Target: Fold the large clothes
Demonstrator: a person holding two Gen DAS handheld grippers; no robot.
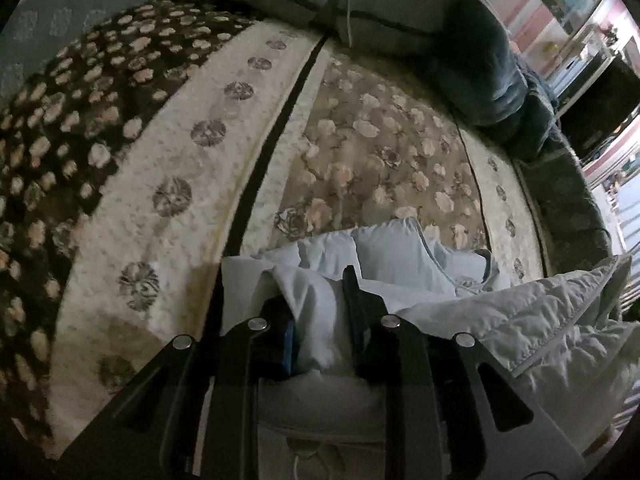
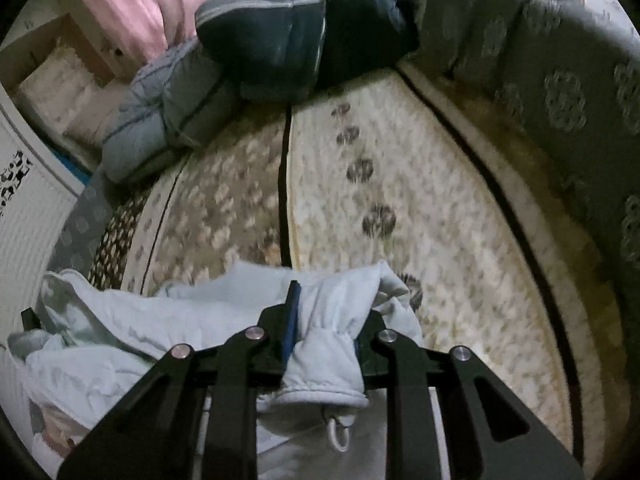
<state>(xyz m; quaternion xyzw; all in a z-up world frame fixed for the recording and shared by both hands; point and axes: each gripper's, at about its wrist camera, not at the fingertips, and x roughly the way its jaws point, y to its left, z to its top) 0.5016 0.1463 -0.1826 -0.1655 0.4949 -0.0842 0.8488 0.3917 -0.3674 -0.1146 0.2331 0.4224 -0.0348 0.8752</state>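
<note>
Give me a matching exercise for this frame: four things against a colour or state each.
Things:
1. left gripper
2. jacket
3. rug
4. dark cushion

Colour or state:
A. cream with flower pattern
B. navy, lying at the far end of the rug
C. shut on pale fabric
D. pale blue, quilted

Pairs: 1-C, 2-D, 3-A, 4-B
</note>
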